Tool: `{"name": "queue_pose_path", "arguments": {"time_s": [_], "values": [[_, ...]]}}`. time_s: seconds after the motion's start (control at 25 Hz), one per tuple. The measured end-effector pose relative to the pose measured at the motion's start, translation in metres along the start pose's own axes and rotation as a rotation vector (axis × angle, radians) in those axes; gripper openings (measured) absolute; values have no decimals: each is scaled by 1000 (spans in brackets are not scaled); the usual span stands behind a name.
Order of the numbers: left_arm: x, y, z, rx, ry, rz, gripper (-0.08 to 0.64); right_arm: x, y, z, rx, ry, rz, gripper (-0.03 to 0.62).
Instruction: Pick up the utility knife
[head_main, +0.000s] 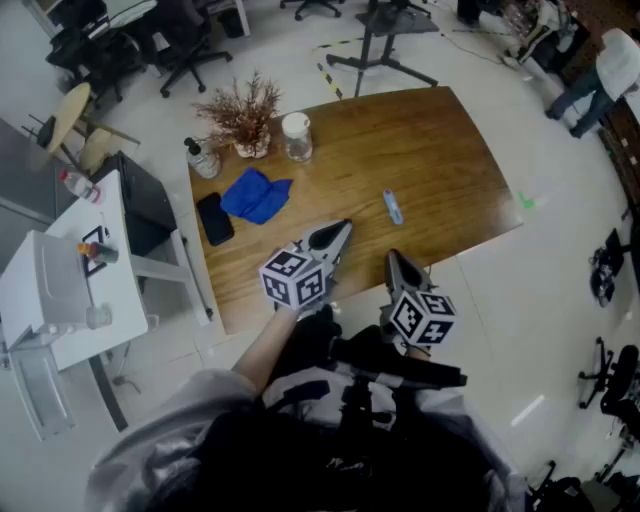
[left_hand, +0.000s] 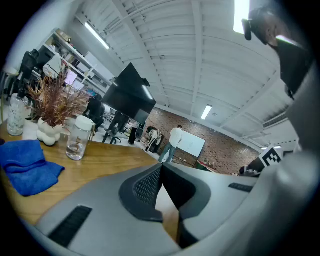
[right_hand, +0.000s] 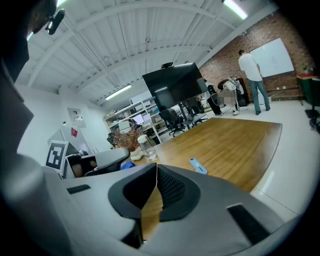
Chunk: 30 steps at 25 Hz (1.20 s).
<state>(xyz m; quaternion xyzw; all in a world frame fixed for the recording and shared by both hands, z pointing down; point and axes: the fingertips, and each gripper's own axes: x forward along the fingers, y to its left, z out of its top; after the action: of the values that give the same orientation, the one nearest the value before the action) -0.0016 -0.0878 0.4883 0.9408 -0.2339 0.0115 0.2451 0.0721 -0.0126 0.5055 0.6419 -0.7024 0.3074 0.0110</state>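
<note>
Detail on the utility knife (head_main: 393, 207) escapes us: a small light-blue bar flat on the wooden table (head_main: 450, 170), its blade unreadable. It lies ahead of both grippers, touching neither. We hold the left gripper (head_main: 343, 230) and the right gripper (head_main: 391, 258) with jaws pressed together, empty. Their bodies cover part of the table's near edge.

No legible words, brands or numbers were recorded. Faint vertical print was seen on the clear jar (left_hand: 78, 139) but could not be read. Only square black-and-white coded patterns, not lettering, were carried on the left gripper's cube (head_main: 293, 278) and the right gripper's cube (head_main: 420, 318).
</note>
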Motion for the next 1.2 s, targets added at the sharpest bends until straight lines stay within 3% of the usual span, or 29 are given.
{"name": "queue_pose_path", "arguments": {"time_s": [0.12, 0.32, 0.44, 0.88, 1.08, 1.2], "values": [[13, 3, -3, -17, 6, -2, 8, 9, -16, 0, 8, 30, -8, 17], [28, 15, -3, -33, 9, 27, 8, 29, -43, 3, 11, 70, -16, 78], [31, 27, -1, -47, -2, 81, 8, 49, -60, 1, -62, 128, -12, 134], [24, 60, 0, -78, -49, 276, 8, 158, -130, -22, -346, 344, -84, 213], [18, 69, 9, -80, -81, 353, 8, 187, -139, -35, -439, 455, -88, 216], [16, 75, 12, -79, -90, 376, 8, 191, -142, -36, -487, 456, -103, 213]]}}
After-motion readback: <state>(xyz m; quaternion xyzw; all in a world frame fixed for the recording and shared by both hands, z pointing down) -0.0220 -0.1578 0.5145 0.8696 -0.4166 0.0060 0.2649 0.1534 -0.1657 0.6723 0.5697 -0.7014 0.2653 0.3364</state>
